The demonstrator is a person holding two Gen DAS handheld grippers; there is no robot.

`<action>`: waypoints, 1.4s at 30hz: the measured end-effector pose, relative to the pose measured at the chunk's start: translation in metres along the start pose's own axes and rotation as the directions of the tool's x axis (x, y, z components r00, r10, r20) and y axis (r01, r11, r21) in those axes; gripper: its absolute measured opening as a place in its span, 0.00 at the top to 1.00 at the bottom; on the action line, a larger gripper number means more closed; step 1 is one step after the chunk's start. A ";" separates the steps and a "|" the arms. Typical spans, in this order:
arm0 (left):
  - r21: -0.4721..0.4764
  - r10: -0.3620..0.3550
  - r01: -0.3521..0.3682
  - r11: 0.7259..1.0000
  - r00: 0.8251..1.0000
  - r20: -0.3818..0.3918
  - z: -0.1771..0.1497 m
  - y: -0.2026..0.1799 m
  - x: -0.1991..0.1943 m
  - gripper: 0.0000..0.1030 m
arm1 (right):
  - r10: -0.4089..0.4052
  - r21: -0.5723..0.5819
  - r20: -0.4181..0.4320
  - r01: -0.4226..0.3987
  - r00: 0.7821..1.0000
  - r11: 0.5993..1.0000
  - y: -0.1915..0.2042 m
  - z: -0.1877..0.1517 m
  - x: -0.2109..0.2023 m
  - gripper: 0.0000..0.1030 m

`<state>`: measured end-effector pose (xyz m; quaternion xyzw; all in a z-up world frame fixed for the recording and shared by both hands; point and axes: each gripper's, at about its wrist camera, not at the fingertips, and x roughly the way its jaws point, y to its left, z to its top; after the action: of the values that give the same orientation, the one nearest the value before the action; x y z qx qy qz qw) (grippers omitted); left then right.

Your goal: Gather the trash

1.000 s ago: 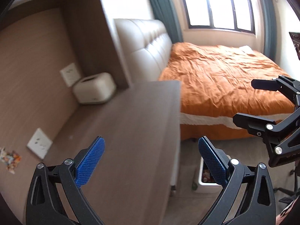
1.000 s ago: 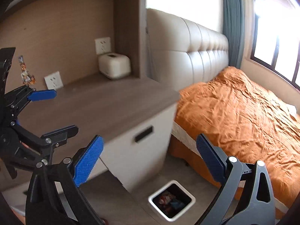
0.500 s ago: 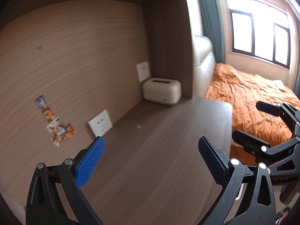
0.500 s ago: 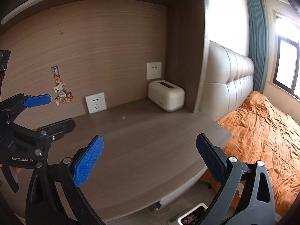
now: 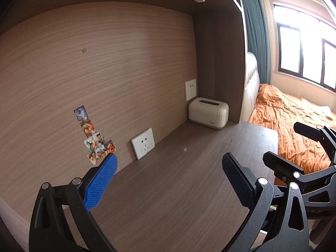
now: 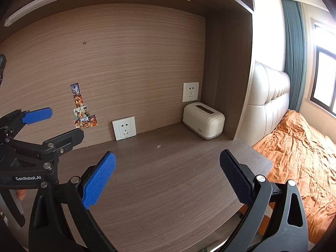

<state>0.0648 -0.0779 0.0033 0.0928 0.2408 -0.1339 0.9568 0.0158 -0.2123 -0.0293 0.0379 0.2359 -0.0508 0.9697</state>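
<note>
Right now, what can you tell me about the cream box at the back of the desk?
The box is cream and rounded, plastic by its look, ribbed on its sides, with a dark slot along its top and small lettering on one end. It stands upright on the desk, in the back right corner beside the side panel, below a wall socket. Neither tool touches it.

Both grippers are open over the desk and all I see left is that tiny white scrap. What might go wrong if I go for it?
The white scrap is very small and lies flat on the desk, so the right gripper may slide over it or push it away. The left gripper hovers close by, so the two could bump. The tissue box and the stickers are probably not trash.
</note>
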 end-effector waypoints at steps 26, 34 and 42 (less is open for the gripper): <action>-0.047 0.082 -0.081 0.996 0.997 0.007 -0.002 0.030 0.004 0.05 | -0.016 -0.016 -0.018 0.016 1.000 1.000 0.027 0.014 0.015 0.04; -0.065 0.084 -0.084 0.994 0.996 0.003 -0.002 0.035 0.003 0.05 | -0.005 -0.016 -0.014 0.005 1.000 1.000 0.031 0.016 0.017 0.04; -0.056 0.100 -0.100 0.993 0.995 0.003 -0.002 0.035 0.003 0.05 | 0.002 -0.015 -0.013 -0.002 1.000 1.000 0.034 0.016 0.019 0.04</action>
<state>0.0768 -0.0445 0.0043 0.0774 0.2366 -0.0792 0.9653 0.0438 -0.1817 -0.0226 0.0311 0.2423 -0.0477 0.9685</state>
